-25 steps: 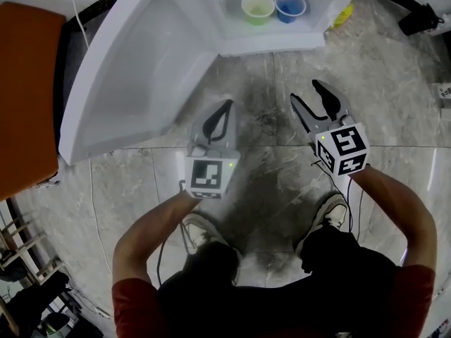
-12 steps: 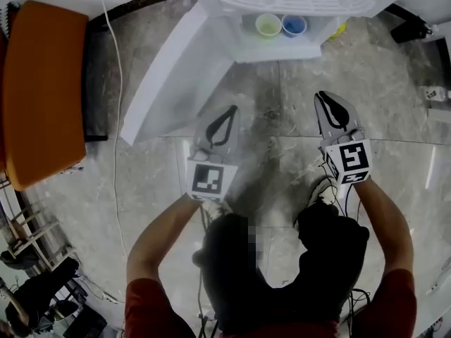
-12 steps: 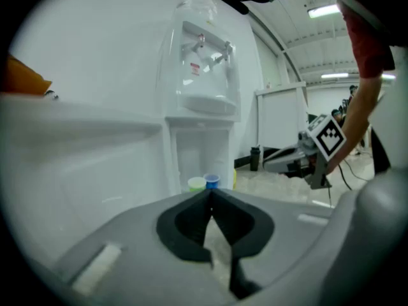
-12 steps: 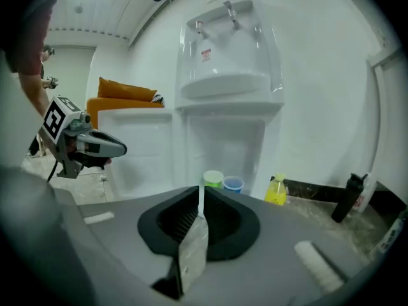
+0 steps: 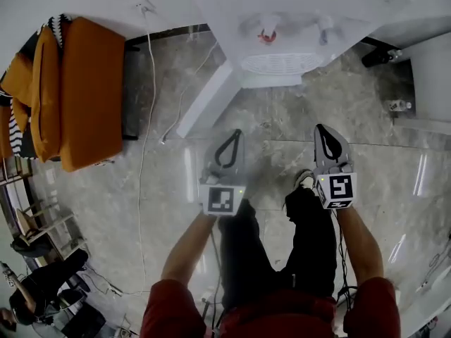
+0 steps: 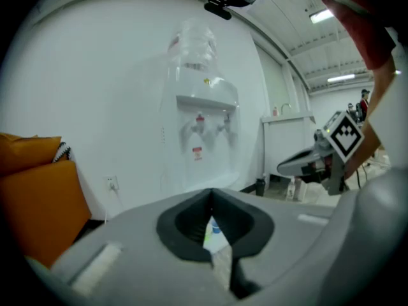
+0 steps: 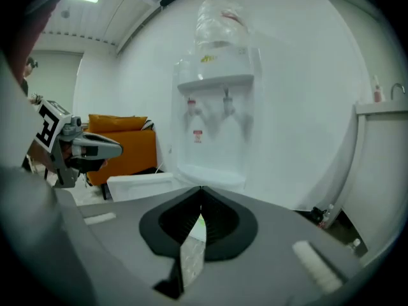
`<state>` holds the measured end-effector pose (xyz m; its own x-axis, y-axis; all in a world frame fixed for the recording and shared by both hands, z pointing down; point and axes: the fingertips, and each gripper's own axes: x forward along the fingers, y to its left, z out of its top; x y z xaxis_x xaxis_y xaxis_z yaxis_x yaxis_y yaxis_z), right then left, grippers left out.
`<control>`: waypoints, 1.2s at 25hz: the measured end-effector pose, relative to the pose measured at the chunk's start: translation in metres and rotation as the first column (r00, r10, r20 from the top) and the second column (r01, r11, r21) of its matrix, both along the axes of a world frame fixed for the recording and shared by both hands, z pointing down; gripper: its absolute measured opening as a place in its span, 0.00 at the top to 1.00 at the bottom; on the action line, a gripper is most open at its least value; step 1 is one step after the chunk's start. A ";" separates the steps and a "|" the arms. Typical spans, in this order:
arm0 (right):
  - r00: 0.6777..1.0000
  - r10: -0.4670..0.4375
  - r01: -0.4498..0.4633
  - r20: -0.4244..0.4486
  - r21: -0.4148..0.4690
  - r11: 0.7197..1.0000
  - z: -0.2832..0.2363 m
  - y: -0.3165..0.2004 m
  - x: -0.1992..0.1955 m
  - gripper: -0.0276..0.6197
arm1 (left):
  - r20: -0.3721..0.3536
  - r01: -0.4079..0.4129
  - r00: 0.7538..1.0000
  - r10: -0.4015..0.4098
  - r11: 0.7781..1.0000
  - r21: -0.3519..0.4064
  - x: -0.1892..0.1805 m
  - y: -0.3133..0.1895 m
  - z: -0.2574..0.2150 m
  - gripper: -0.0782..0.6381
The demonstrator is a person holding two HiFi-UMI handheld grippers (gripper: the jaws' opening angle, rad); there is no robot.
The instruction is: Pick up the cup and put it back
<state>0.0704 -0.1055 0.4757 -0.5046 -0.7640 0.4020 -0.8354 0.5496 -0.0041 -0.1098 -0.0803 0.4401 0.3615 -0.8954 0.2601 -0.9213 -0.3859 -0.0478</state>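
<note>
Left gripper (image 6: 211, 195) and right gripper (image 7: 201, 190): both clenched, nothing held.
The left jaws are pressed together. The right jaws have just closed, with nothing between them. Through the left jaws' loop, ahead and lower, the cups (image 6: 211, 230) show only as a green-and-blue sliver. A water dispenser (image 6: 203, 139) stands beyond both jaw tips.

Room's bright & even, mostly white. Overhead the ceiling strip lights (image 6: 322, 16) glow top rt in my left gripper view, w/ one more top lt in the right gripper view. In the head view the polished floor (image 5: 282, 129) throws pale glare streaks either side of me; shadows there are faint. Both gripper views are fisheye w/ black corners, walls bowed. The water dispenser (image 6: 201, 113) looks smeared, details lost. My left gripper (image 6: 211, 191) & right gripper (image 7: 201, 190) sit too close to the lens, out of focus.
</note>
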 end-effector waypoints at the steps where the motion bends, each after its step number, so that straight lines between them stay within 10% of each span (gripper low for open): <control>1: 1.000 0.003 -0.003 0.009 -0.011 1.000 -0.024 0.005 0.000 0.95 | -0.011 0.018 1.000 -0.018 1.000 0.000 0.000 0.003 -0.024 0.89; 12: 1.000 -0.010 0.010 0.024 0.016 1.000 -0.307 0.069 0.027 0.95 | -0.082 0.116 0.988 -0.129 0.982 -0.147 0.007 0.067 -0.268 0.89; 21: 0.995 0.050 -0.068 0.090 0.212 0.975 -0.470 0.080 0.045 0.95 | -0.136 0.055 0.989 -0.054 0.998 0.001 0.036 0.074 -0.416 0.89; 30: 0.988 0.034 -0.079 0.151 0.309 0.948 -0.537 0.092 0.034 0.95 | -0.005 -0.002 1.000 0.003 0.989 0.146 0.052 0.073 -0.484 0.89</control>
<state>0.1040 -0.0137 -0.0612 -0.4913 -0.8685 0.0655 -0.8685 0.4942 0.0394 -0.0580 -0.0071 -0.0442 0.3646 -0.9227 0.1250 -0.9209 -0.3772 -0.0985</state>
